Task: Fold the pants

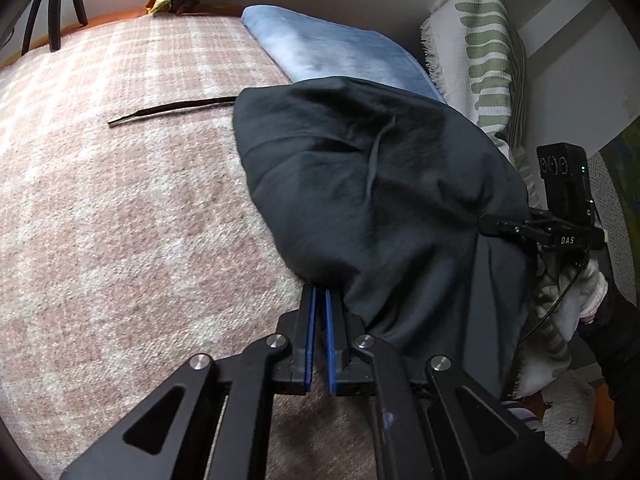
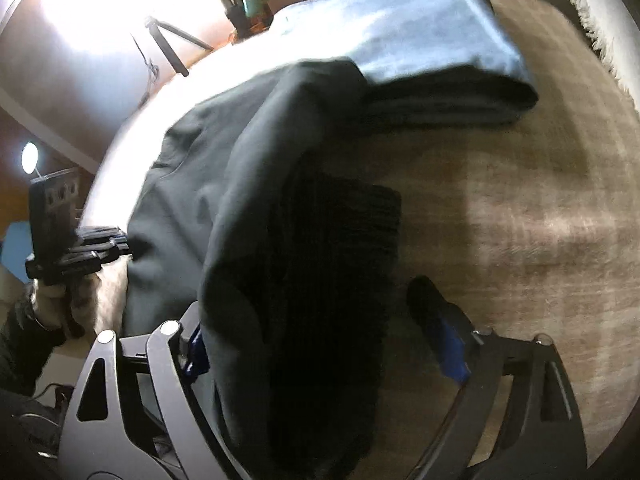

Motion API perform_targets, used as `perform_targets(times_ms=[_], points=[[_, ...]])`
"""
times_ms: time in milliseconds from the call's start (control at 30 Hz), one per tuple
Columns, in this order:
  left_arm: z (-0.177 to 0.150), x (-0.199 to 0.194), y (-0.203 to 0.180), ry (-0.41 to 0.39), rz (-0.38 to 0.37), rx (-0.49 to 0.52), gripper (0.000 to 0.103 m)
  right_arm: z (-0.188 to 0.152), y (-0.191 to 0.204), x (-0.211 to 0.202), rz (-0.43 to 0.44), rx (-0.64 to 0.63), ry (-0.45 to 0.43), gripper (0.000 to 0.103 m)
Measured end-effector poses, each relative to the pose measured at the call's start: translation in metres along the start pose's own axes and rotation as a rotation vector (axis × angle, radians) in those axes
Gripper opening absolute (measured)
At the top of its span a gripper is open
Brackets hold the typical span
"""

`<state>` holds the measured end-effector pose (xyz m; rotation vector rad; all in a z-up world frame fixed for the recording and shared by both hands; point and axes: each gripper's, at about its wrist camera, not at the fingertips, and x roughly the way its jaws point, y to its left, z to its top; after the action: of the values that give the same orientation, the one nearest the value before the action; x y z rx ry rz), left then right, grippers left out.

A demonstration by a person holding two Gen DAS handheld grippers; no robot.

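two grippers are on the dark pants, which lie bunched on my pink plaid blanket. from the left wrist camera, my left gripper has its blue pads pressed nearly together, clenched on the near hem of the pants; the cloth rises from the fingertips and drapes off to the right. the black drawstring trails out from under the far left edge of the pants and lies flat on the blanket. behind the pants sits a folded light blue cloth, and the far edge of the pants overlaps it. a white cushion with green stripes leans against the wall to the right. my right gripper shows at the right edge of the pants, in a white-gloved hand.

from the right wrist camera, which is blurred, my right gripper has its jaws spread wide. a thick fold of the pants hangs down between them, lying against the left finger, while the right finger stands clear of the cloth over the blanket. so that side is released, not grasping. the light blue cloth sits beyond, and my left gripper meets the pants at their left edge.
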<state>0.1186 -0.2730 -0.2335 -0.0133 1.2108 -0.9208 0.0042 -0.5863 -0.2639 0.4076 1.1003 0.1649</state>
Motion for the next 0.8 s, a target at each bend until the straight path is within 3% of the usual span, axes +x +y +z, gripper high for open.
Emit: perform_targets(times_ms=[67, 200, 433, 600, 800], points=[[0.0, 0.002, -0.005, -0.005, -0.017, 0.003, 0.002, -0.002, 0.007, 0.003, 0.058, 0.006, 0.005, 0.059], [0.002, -0.001, -0.018, -0.035, -0.07, 0.016, 0.002, -0.003, 0.022, -0.005, 0.049, 0.01, -0.014, 0.039], [0.006, -0.003, -0.042, -0.058, -0.12, 0.079, 0.002, -0.001, 0.051, -0.023, 0.052, -0.023, -0.044, 0.035], [0.007, -0.003, -0.043, -0.073, -0.155, 0.052, 0.002, 0.001, 0.058, -0.027, 0.05, -0.004, -0.051, 0.034], [0.016, -0.012, -0.061, -0.101, -0.189, 0.105, 0.002, 0.006, 0.089, -0.044, 0.078, -0.081, -0.08, 0.034]])
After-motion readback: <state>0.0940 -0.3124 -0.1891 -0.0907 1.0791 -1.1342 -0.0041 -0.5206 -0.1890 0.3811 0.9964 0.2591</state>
